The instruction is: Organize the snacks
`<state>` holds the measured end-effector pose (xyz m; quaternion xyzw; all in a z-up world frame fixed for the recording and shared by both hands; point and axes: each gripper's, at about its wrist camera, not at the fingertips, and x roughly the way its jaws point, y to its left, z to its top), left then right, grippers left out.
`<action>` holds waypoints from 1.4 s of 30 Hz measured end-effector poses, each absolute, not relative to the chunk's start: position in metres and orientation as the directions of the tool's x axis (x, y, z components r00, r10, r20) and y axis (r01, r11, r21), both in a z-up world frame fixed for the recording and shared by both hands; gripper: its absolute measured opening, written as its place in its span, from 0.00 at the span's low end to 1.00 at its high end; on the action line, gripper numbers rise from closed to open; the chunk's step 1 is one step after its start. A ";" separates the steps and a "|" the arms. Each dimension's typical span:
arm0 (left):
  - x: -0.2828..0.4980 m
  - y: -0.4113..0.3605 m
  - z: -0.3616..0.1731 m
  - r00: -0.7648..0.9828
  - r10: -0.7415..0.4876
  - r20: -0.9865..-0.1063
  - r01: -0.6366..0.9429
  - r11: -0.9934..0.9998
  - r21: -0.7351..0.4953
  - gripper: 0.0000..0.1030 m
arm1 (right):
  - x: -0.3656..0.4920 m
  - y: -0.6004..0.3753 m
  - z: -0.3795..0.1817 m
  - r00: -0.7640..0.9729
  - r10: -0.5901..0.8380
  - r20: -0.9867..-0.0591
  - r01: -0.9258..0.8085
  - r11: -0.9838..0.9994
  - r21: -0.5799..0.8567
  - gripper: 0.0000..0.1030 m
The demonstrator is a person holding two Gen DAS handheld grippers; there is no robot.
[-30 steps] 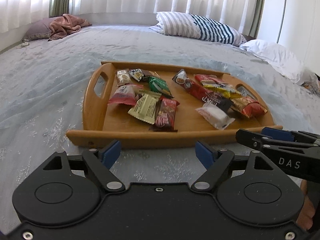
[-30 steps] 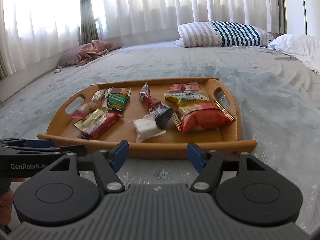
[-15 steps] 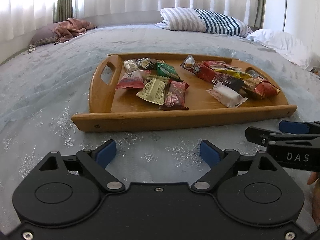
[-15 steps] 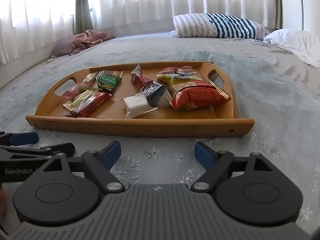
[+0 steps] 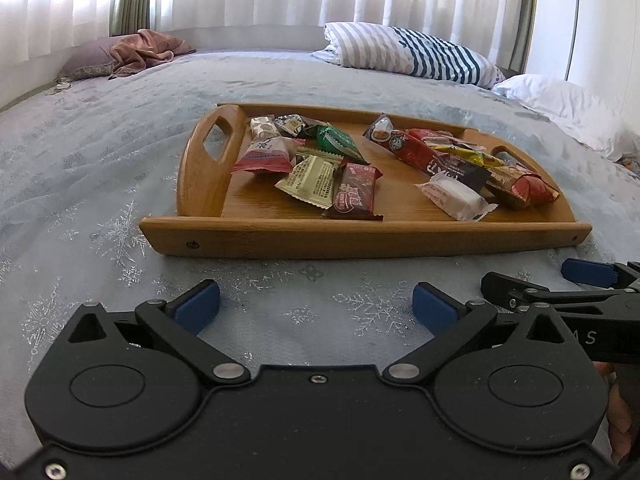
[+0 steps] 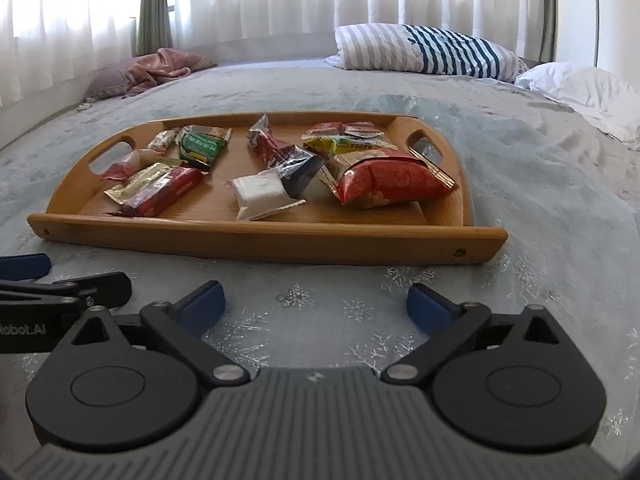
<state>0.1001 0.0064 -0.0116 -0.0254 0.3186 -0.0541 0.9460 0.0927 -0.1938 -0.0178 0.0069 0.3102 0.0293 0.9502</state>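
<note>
Since a second ago, both your grippers dropped lower; wooden tray (image 5: 360, 240) now sits higher in both views. Left gripper (image 5: 316, 304) jaws opening, spread wide, nothing between them, only bedspread (image 5: 100, 168) below. Right gripper (image 6: 316, 304) same: opening, wide, empty. Tray lies on bedspread just ahead of your fingertips, long axis across view, handles at left and right ends. Snack packets scattered inside: red chip bag (image 6: 384, 184) near right handle, long axis roughly across; white packet (image 6: 262, 194) mid-front; dark red bar (image 5: 354, 196) pointing away from you.

Left tongs (image 5: 316, 306), right tongs (image 6: 316, 304) side by side, jaws opening, empty.
</note>
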 end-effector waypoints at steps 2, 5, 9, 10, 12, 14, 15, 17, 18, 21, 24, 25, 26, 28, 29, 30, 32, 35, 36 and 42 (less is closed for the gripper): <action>0.100 0.006 -0.012 0.792 -0.117 -0.599 0.085 0.993 -0.082 1.00 | 0.092 -0.194 -0.018 0.807 0.058 -0.588 -0.050 0.998 0.030 1.00; 0.099 0.007 -0.012 0.794 -0.115 -0.597 0.083 0.993 -0.081 1.00 | 0.093 -0.194 -0.018 0.803 0.060 -0.593 -0.053 0.998 0.030 1.00; 0.099 0.007 -0.012 0.795 -0.112 -0.596 0.082 0.994 -0.077 1.00 | 0.093 -0.195 -0.018 0.803 0.066 -0.592 -0.054 0.998 0.038 1.00; 0.099 0.007 -0.012 0.795 -0.112 -0.597 0.082 0.994 -0.077 1.00 | 0.094 -0.196 -0.017 0.803 0.065 -0.593 -0.054 0.998 0.037 1.00; 0.099 0.006 -0.012 0.795 -0.112 -0.597 0.082 0.994 -0.077 1.00 | 0.093 -0.196 -0.018 0.802 0.065 -0.594 -0.054 0.998 0.036 1.00; 0.099 0.006 -0.012 0.795 -0.112 -0.597 0.082 0.994 -0.077 1.00 | 0.093 -0.196 -0.018 0.803 0.066 -0.593 -0.054 0.998 0.037 1.00; 0.099 0.006 -0.012 0.795 -0.111 -0.596 0.082 0.994 -0.076 1.00 | 0.093 -0.196 -0.017 0.803 0.066 -0.593 -0.055 0.998 0.036 1.00; 0.097 0.006 -0.013 0.800 -0.103 -0.591 0.076 0.995 -0.071 1.00 | 0.093 -0.195 -0.017 0.803 0.065 -0.592 -0.054 0.998 0.036 1.00; 0.096 0.006 -0.013 0.803 -0.099 -0.587 0.073 0.995 -0.067 1.00 | 0.093 -0.195 -0.017 0.804 0.064 -0.591 -0.054 0.998 0.034 1.00; 0.096 0.006 -0.013 0.805 -0.093 -0.586 0.069 0.996 -0.063 1.00 | 0.093 -0.195 -0.018 0.804 0.064 -0.591 -0.055 0.998 0.035 1.00; 0.097 0.006 -0.014 0.804 -0.092 -0.587 0.069 0.996 -0.061 1.00 | 0.093 -0.195 -0.017 0.804 0.064 -0.591 -0.055 0.998 0.033 1.00; 0.096 0.006 -0.013 0.804 -0.092 -0.587 0.069 0.996 -0.062 1.00 | 0.093 -0.195 -0.017 0.804 0.064 -0.591 -0.055 0.998 0.034 1.00; 0.097 0.006 -0.014 0.804 -0.092 -0.587 0.069 0.996 -0.062 1.00 | 0.093 -0.195 -0.017 0.804 0.064 -0.591 -0.055 0.998 0.034 1.00; 0.096 0.006 -0.014 0.804 -0.093 -0.587 0.070 0.996 -0.062 1.00 | 0.093 -0.195 -0.017 0.804 0.064 -0.591 -0.055 0.998 0.034 1.00; 0.097 0.006 -0.014 0.804 -0.093 -0.587 0.070 0.996 -0.062 1.00 | 0.093 -0.195 -0.017 0.804 0.064 -0.591 -0.055 0.998 0.034 1.00; 0.097 0.006 -0.014 0.804 -0.093 -0.587 0.070 0.996 -0.062 1.00 | 0.093 -0.195 -0.018 0.804 0.064 -0.591 -0.054 0.998 0.034 1.00; 0.097 0.006 -0.014 0.805 -0.093 -0.586 0.069 0.996 -0.062 1.00 | 0.093 -0.195 -0.018 0.804 0.064 -0.591 -0.054 0.998 0.034 1.00; 0.097 0.006 -0.014 0.804 -0.093 -0.588 0.070 0.996 -0.062 1.00 | 0.093 -0.195 -0.018 0.804 0.064 -0.591 -0.055 0.998 0.033 1.00; 0.097 0.006 -0.014 0.804 -0.093 -0.588 0.070 0.996 -0.062 1.00 | 0.093 -0.195 -0.018 0.804 0.064 -0.591 -0.055 0.998 0.034 1.00; 0.097 0.005 -0.015 0.801 -0.092 -0.592 0.069 0.996 -0.062 1.00 | 0.093 -0.195 -0.018 0.804 0.063 -0.591 -0.053 0.998 0.034 1.00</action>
